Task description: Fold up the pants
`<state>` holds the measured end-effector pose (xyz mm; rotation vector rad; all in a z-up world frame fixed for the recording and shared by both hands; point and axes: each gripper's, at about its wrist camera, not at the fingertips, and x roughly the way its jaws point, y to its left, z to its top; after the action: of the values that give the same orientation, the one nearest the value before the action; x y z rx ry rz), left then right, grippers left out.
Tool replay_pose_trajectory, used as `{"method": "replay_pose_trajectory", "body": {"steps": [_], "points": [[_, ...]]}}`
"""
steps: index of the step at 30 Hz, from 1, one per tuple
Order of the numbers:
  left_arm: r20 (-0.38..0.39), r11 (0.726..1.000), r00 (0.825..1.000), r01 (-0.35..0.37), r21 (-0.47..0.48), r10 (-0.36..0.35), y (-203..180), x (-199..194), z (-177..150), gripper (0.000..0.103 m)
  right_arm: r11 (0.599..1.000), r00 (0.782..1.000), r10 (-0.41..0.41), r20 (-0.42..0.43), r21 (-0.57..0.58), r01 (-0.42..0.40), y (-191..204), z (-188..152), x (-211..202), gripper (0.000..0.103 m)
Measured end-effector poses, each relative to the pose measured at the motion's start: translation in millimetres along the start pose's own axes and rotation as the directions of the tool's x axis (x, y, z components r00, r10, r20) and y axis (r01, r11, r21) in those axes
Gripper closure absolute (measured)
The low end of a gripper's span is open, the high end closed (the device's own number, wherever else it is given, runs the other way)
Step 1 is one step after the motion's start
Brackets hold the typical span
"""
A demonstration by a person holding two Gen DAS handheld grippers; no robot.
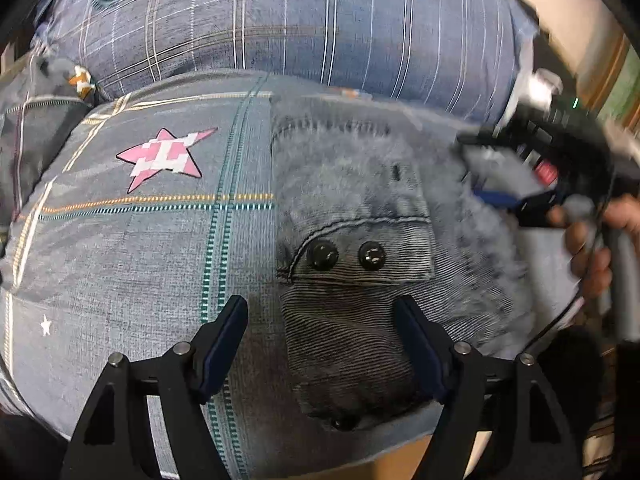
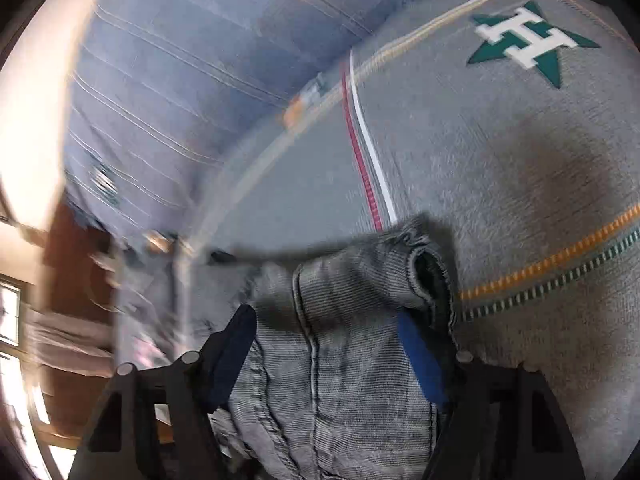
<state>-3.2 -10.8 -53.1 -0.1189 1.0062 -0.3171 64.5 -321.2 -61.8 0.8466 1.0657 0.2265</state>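
Grey-blue ribbed pants (image 1: 352, 208) lie on a grey checked bed sheet (image 1: 140, 260), the waist end with two dark buttons (image 1: 322, 255) nearest me. My left gripper (image 1: 320, 304) hovers open over that waist end, one finger above the sheet and one above the cloth. At the right of the left wrist view, a hand (image 1: 592, 248) carries my right gripper (image 1: 516, 200), blurred, at the far side of the pants. In the right wrist view, a thick bunched wad of the pants (image 2: 352, 380) fills the gap of my right gripper (image 2: 326, 324), whose pads press on it.
A blue plaid pillow or duvet (image 1: 280, 20) bulges behind the pants. The sheet carries a pink star patch (image 1: 164, 158) and a green star patch (image 2: 528, 40). Brown wooden furniture (image 2: 72, 260) and a pale wall (image 2: 36, 100) stand beyond the bed's edge.
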Motion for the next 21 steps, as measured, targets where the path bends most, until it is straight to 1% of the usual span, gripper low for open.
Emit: {"method": "replay_pose_trajectory", "body": {"steps": [1,2,4,5,6,7,8,9,10,11,12,13,14,16,17,18,19,21], "points": [[0.039,0.999,0.999,0.029,-0.025,-0.028,3,-11,4,0.026,1.000,1.000,-0.018,-0.004,-0.022,0.018,6,-2,-3,0.027],[0.082,0.999,0.996,0.044,-0.030,-0.042,5,-20,6,0.026,0.997,0.999,-0.051,-0.011,-0.063,0.050,13,-3,-3,0.027],[0.126,1.000,0.992,0.015,-0.025,-0.011,5,-27,8,0.026,0.989,0.996,-0.090,-0.029,-0.120,0.086,17,-5,1,0.027],[0.081,1.000,0.997,-0.007,-0.019,0.009,5,-15,9,0.026,0.988,0.995,-0.096,-0.028,-0.128,0.091,18,-5,2,0.027],[-0.002,1.000,1.000,-0.009,0.004,0.009,1,4,6,0.026,0.987,0.994,-0.104,-0.029,-0.129,0.100,21,-4,3,0.027],[-0.058,1.000,0.998,-0.018,0.022,0.019,-1,17,3,0.026,0.986,0.993,-0.113,-0.031,-0.129,0.108,24,-4,6,0.027],[-0.052,0.999,0.998,-0.037,0.015,0.037,0,25,-1,0.024,0.982,0.989,-0.139,-0.038,-0.137,0.133,29,-4,7,0.027],[-0.036,0.999,0.999,-0.032,0.000,0.032,1,23,-2,0.024,0.973,0.982,-0.182,-0.043,-0.152,0.173,37,-4,5,0.027],[-0.040,1.000,0.999,-0.028,-0.004,0.028,2,23,0,0.024,0.967,0.978,-0.203,-0.037,-0.167,0.195,50,-7,13,0.027],[-0.041,1.000,0.999,-0.026,0.001,0.026,2,23,1,0.024,0.958,0.978,-0.209,-0.021,-0.205,0.200,64,-9,8,0.027],[-0.040,1.000,0.999,-0.028,0.006,0.029,2,23,1,0.023,0.953,0.984,-0.177,-0.004,-0.250,0.170,82,-11,1,0.027],[-0.035,1.000,0.999,-0.030,0.006,0.030,2,24,1,0.023,0.952,0.989,-0.149,0.003,-0.269,0.144,91,-12,-2,0.027],[-0.034,1.000,0.999,-0.031,0.004,0.031,1,24,1,0.023,0.953,0.996,-0.093,0.003,-0.290,0.090,103,-11,-5,0.027],[-0.033,0.999,0.999,-0.033,0.007,0.033,0,25,2,0.023,0.957,0.999,0.008,-0.035,-0.290,-0.018,114,-7,1,0.025],[-0.033,0.999,0.999,-0.030,0.009,0.031,0,26,2,0.023,0.960,0.999,0.016,-0.048,-0.278,-0.028,110,-4,9,0.025],[-0.034,1.000,0.999,-0.023,0.007,0.023,-2,26,2,0.023,0.965,0.998,-0.008,-0.057,-0.261,-0.007,101,-1,19,0.025],[-0.030,1.000,0.999,-0.014,-0.002,0.014,0,24,2,0.024,0.976,0.996,-0.035,-0.080,-0.216,0.017,77,4,35,0.031],[-0.003,0.998,0.999,0.041,-0.041,-0.041,5,7,4,0.024,0.990,0.998,0.056,-0.040,-0.130,-0.061,54,8,36,0.038]]}}
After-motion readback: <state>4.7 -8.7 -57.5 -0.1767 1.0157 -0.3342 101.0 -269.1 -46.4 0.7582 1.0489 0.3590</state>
